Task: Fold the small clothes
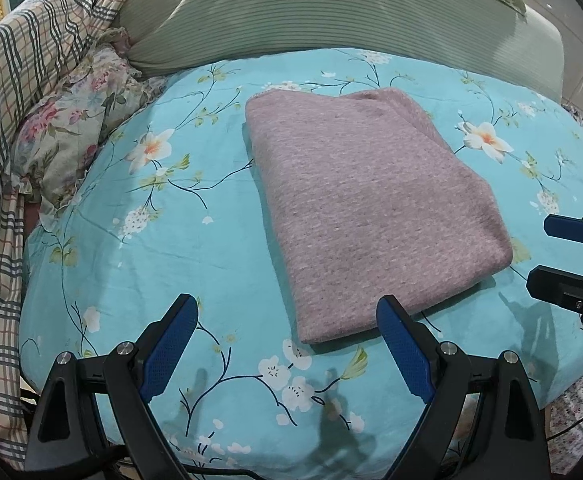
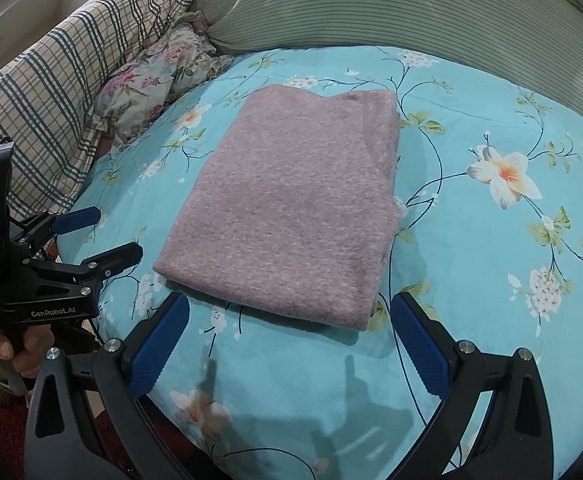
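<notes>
Mauve knit fabric, a small garment (image 1: 355, 200) of fuzzy weave, lies folded into a thick, roughly rectangular bundle near the middle of the bed, its layered edges visible along the far side and the side toward the right gripper. Judging by that compact shape, the folding looks close to done or at a pause between folds: neither tool touches the cloth. The left gripper (image 1: 287, 340) hovers just short of the bundle's near edge, jaws spread wide and holding nothing; the right gripper (image 2: 289, 340) hangs likewise at the near edge in its own view, jaws wide apart and empty. Each also shows at the margin of the other's camera, and a hand (image 2: 11, 348) wraps the left tool's handle. If another fold is wanted, the next move calls for both tools to drop to the near corners, pinch all the layers together so the bundle does not splay, and carry them over to the far edge; otherwise the bundle only needs setting aside. Underneath is a turquoise bedsheet (image 1: 195, 240) printed with white blossoms and dark twigs, soft enough that it may bunch up under a low pinch. Beyond it lie a green striped cushion (image 1: 331, 12), a floral pillow (image 1: 79, 120) and a plaid quilt (image 1: 19, 80) heaped on the left.
</notes>
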